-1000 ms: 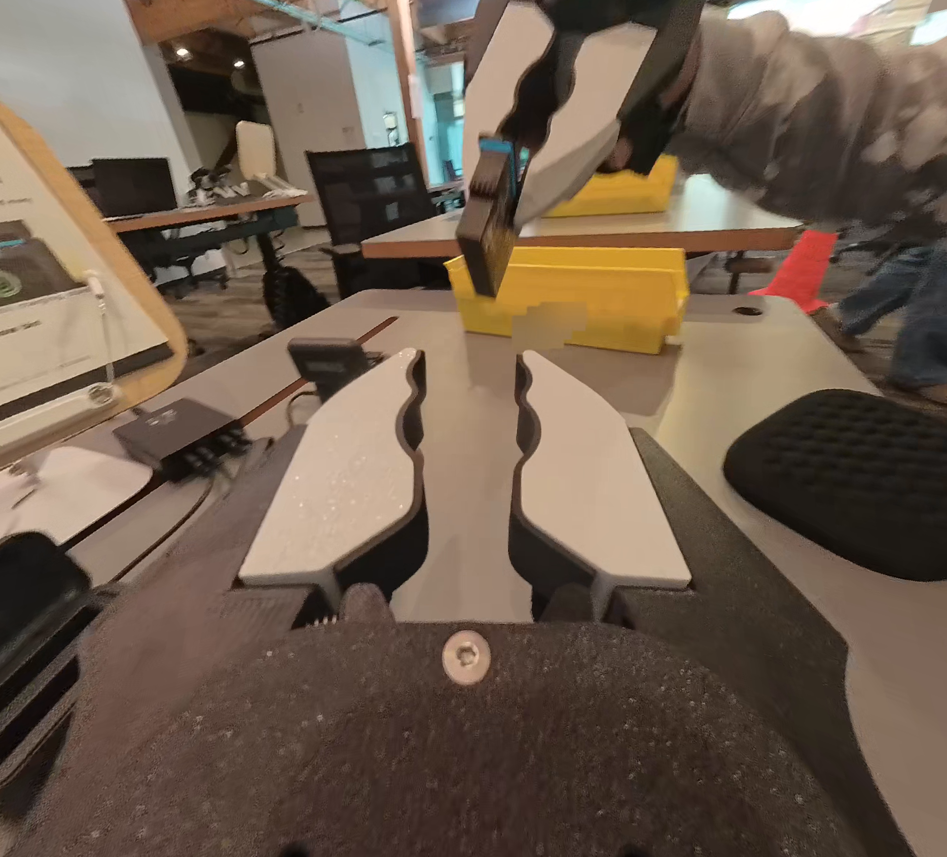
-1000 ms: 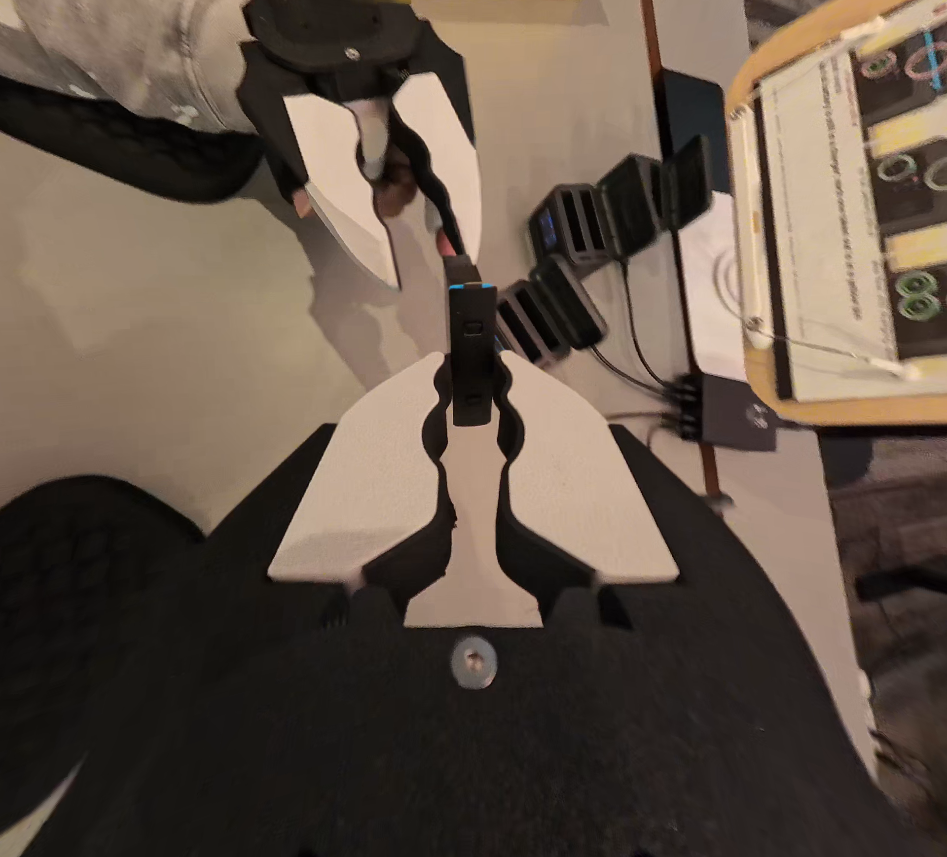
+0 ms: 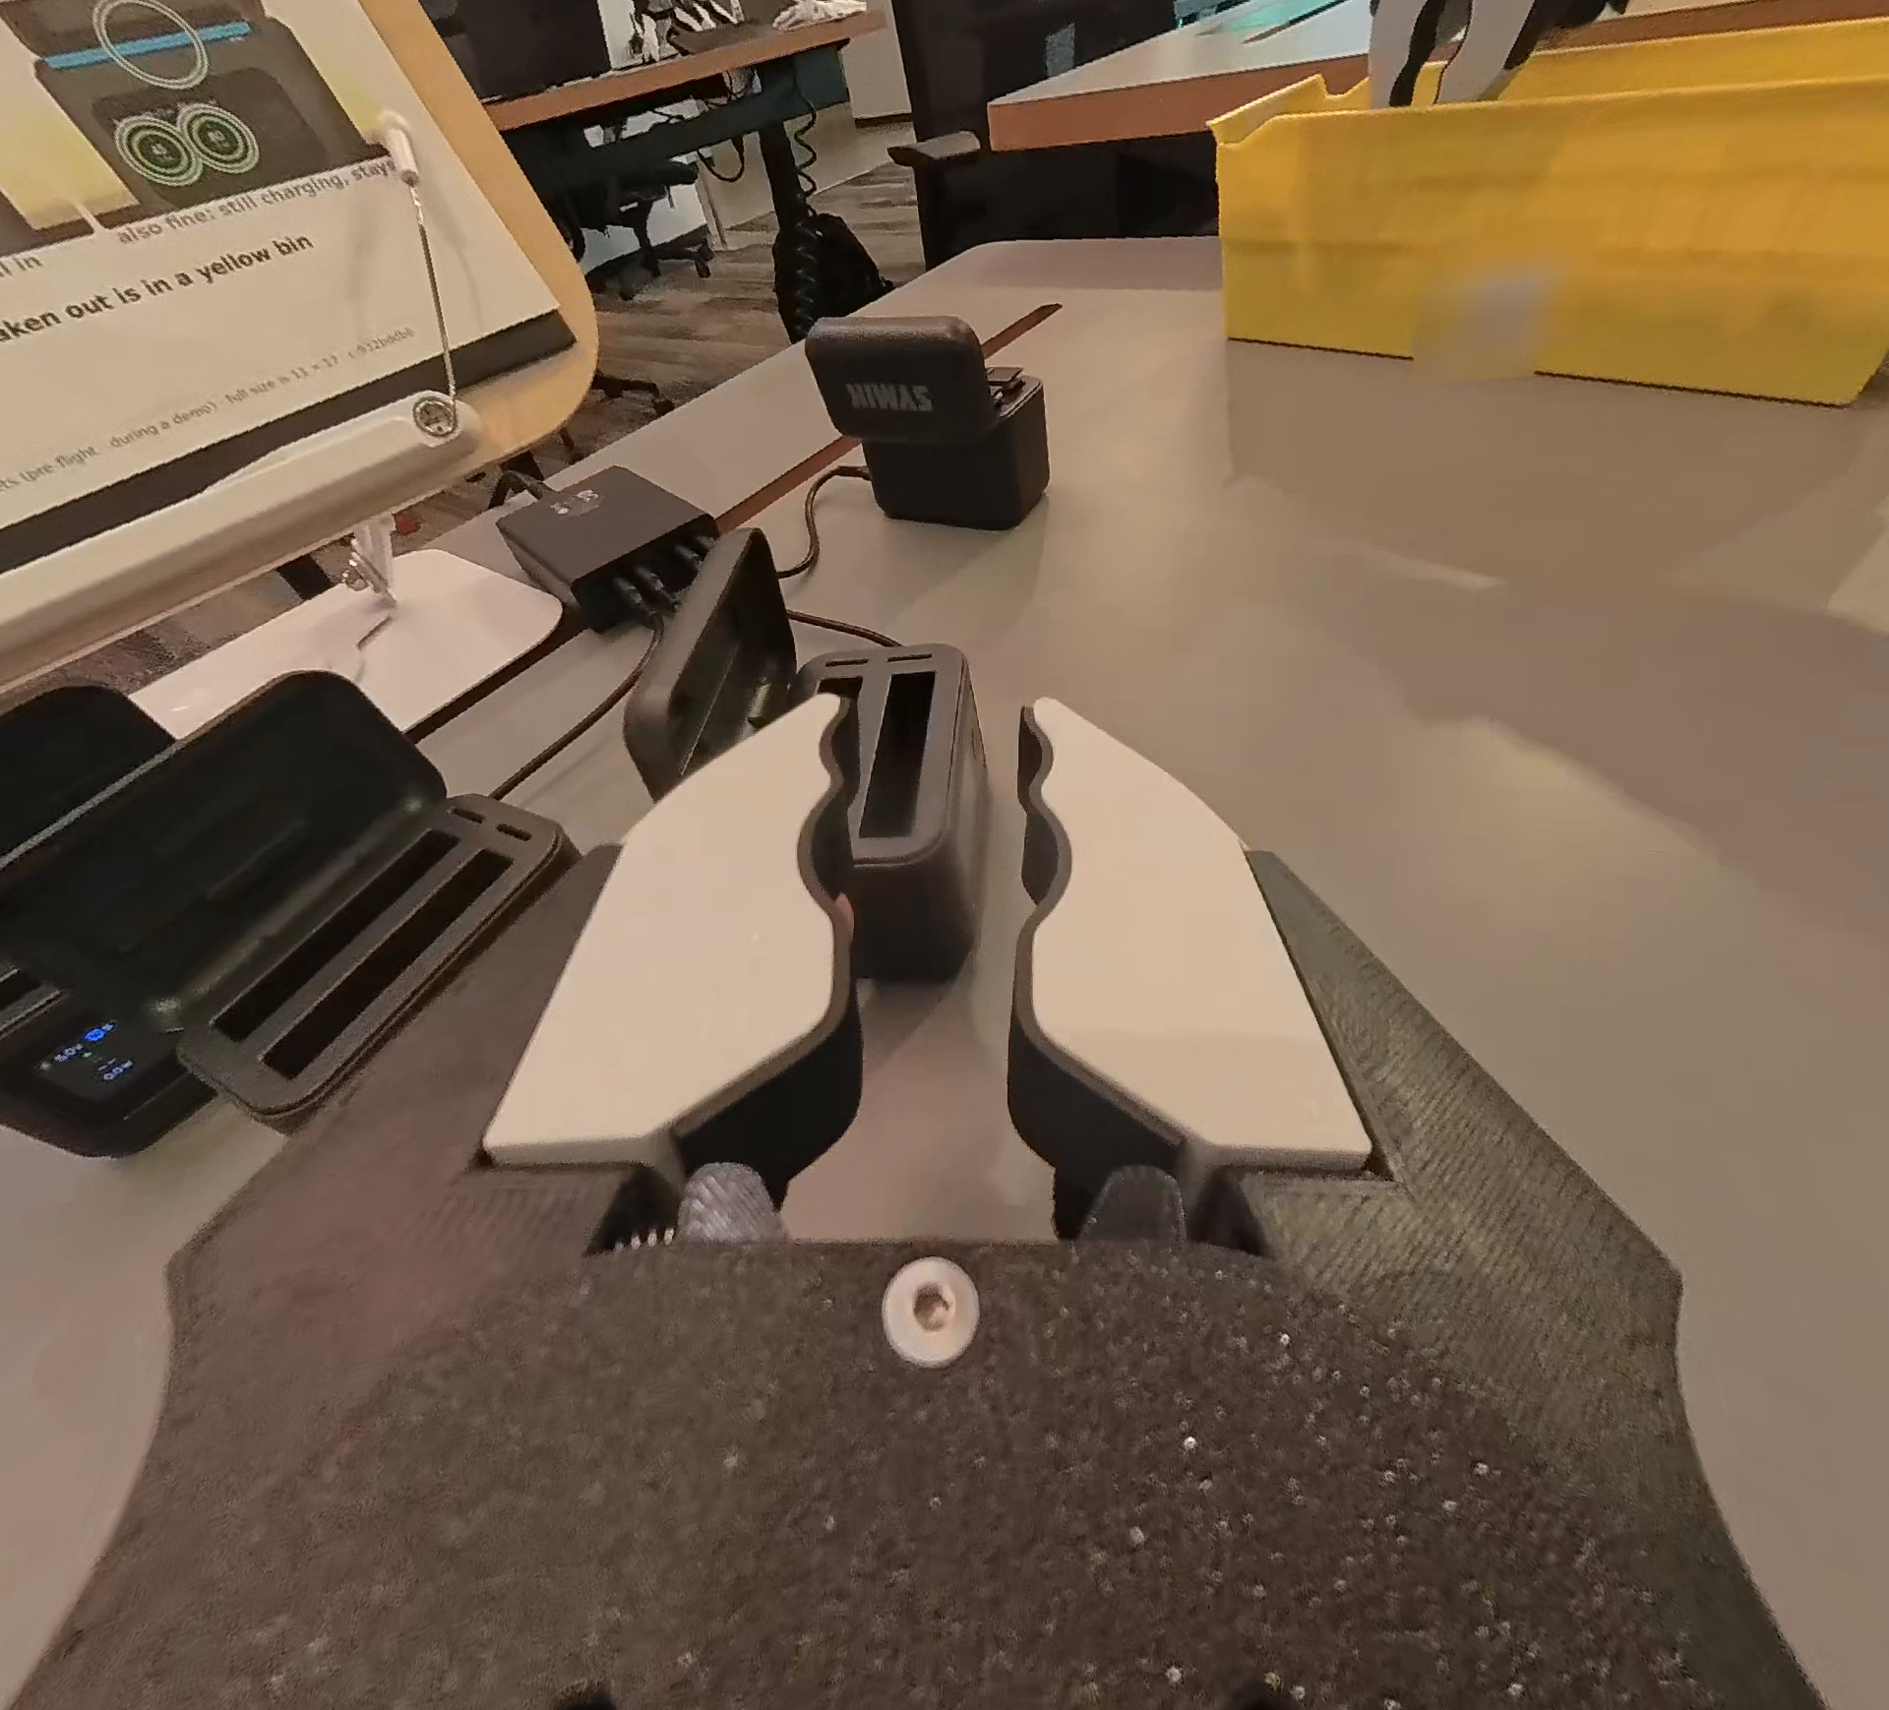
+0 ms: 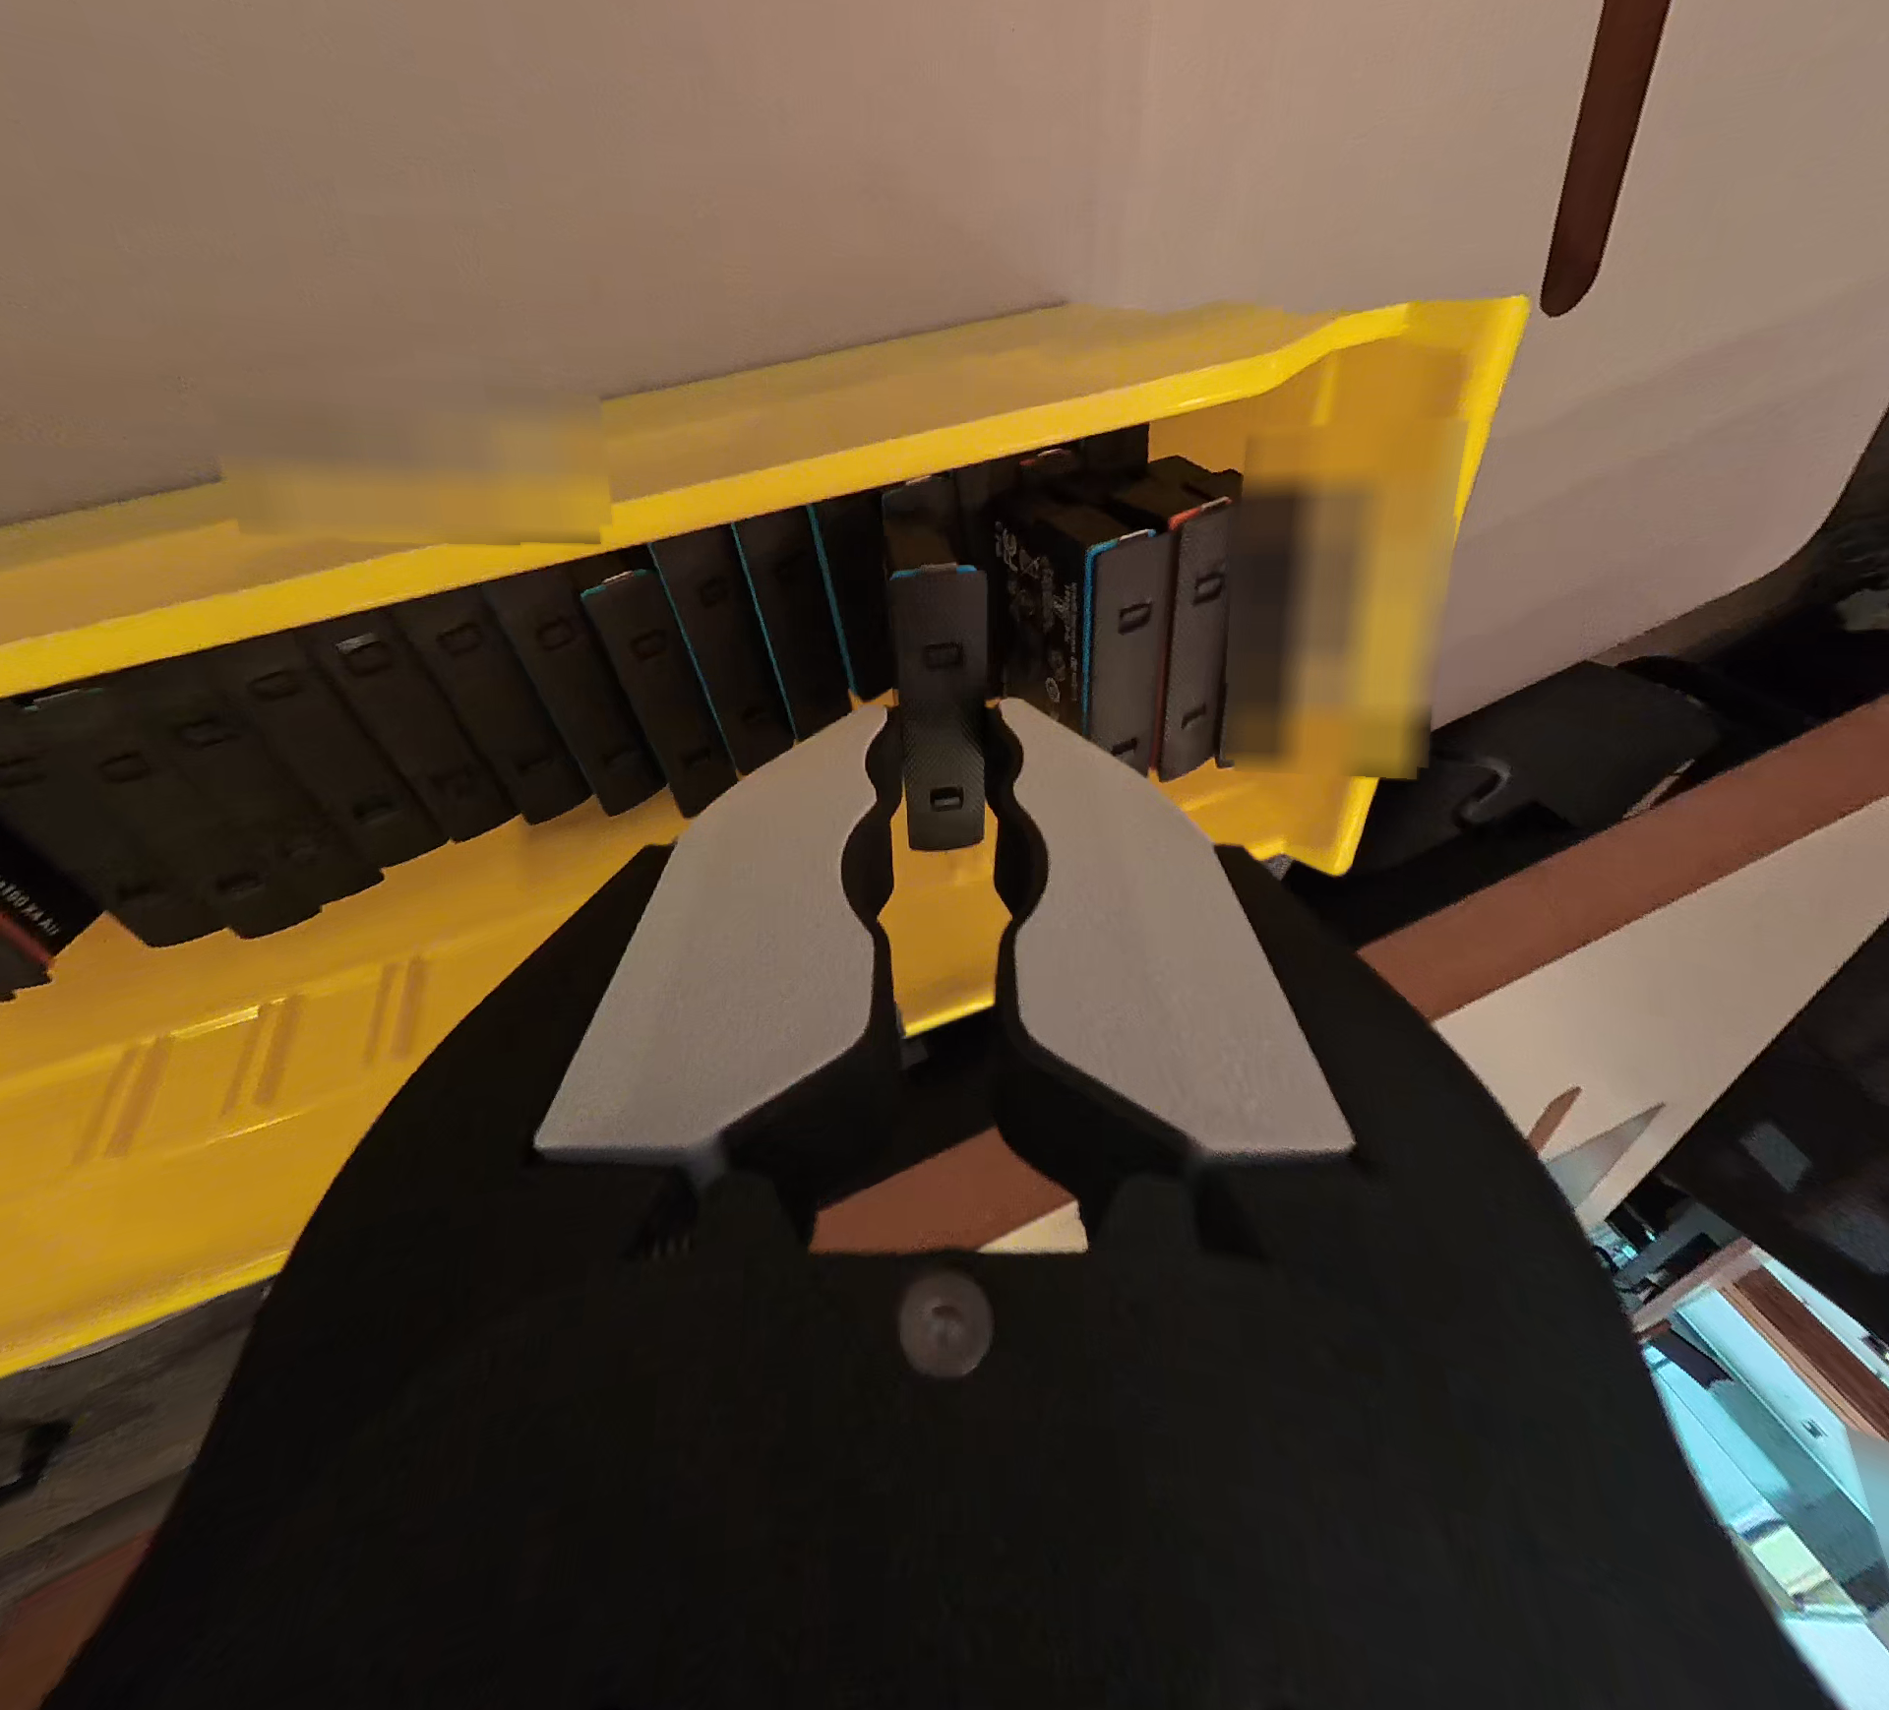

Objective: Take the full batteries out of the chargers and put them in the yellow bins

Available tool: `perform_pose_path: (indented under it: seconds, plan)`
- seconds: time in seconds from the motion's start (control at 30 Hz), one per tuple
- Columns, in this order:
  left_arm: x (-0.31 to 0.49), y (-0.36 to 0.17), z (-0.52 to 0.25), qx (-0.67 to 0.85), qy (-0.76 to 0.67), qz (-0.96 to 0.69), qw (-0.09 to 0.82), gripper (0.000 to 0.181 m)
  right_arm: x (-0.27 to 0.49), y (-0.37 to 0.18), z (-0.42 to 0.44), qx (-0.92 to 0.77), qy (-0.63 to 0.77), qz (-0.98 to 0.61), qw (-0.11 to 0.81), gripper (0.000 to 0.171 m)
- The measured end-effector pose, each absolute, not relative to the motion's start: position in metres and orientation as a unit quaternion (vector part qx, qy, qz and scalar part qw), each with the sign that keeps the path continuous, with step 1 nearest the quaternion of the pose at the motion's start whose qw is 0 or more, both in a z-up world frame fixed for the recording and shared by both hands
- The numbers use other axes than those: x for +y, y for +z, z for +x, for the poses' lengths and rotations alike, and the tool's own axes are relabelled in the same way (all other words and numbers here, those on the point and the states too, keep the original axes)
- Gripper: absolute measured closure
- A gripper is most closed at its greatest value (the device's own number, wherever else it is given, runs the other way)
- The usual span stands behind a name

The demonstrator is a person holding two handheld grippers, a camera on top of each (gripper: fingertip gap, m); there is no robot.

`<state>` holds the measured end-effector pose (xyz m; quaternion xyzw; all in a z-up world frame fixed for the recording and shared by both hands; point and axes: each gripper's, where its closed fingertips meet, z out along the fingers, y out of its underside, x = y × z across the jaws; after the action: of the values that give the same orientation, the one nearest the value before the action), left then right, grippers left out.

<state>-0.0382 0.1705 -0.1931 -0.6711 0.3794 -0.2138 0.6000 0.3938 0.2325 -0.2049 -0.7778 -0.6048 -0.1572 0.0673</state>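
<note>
1. Right wrist view shows the right hand-held gripper (image 4: 946, 746) clenched on a black battery (image 4: 940, 700), which stands upright between its fingertips.
2. That battery hangs just over the inside of the yellow bin (image 4: 1022, 404), near the bin's right end.
3. A row of black batteries (image 4: 572, 669) lies packed side by side in the bin, several with blue edges.
4. Beyond the bin lies pale worktop (image 4: 716, 76).
5. Left wrist view shows the left hand-held gripper (image 3: 925, 720) released, its jaws apart, low over the grey worktop (image 3: 1329, 639).
6. An open black charger (image 3: 915, 792) with empty slots sits between its fingertips; whether they touch it I cannot tell.
7. Another open charger (image 3: 307, 894) lies toward the worktop's left edge.
8. Farther back stand a black power hub (image 3: 613, 526) and a third charger (image 3: 940, 434) with its lid raised.
9. At the far right corner, the right hand-held gripper (image 3: 1441, 66) dips into the yellow bin (image 3: 1533, 230).
</note>
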Motion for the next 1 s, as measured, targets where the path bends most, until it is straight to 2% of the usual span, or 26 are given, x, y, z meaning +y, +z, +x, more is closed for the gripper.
perform_pose_path:
  seconds: [0.73,0.87,1.0]
  plan:
    - [0.179,-0.194,-0.048,0.369,-0.19,-0.682,0.602,0.15,0.255,-0.19,0.402,-0.584,-0.226,-0.771,0.112,0.145]
    - [0.182,-0.19,-0.054,0.362,-0.181,-0.681,0.61,0.148,0.257,-0.169,0.387,-0.569,-0.213,-0.778,0.163,0.145]
    - [0.186,-0.186,-0.061,0.354,-0.166,-0.682,0.618,0.145,0.264,-0.13,0.342,-0.542,-0.193,-0.772,0.269,0.143]
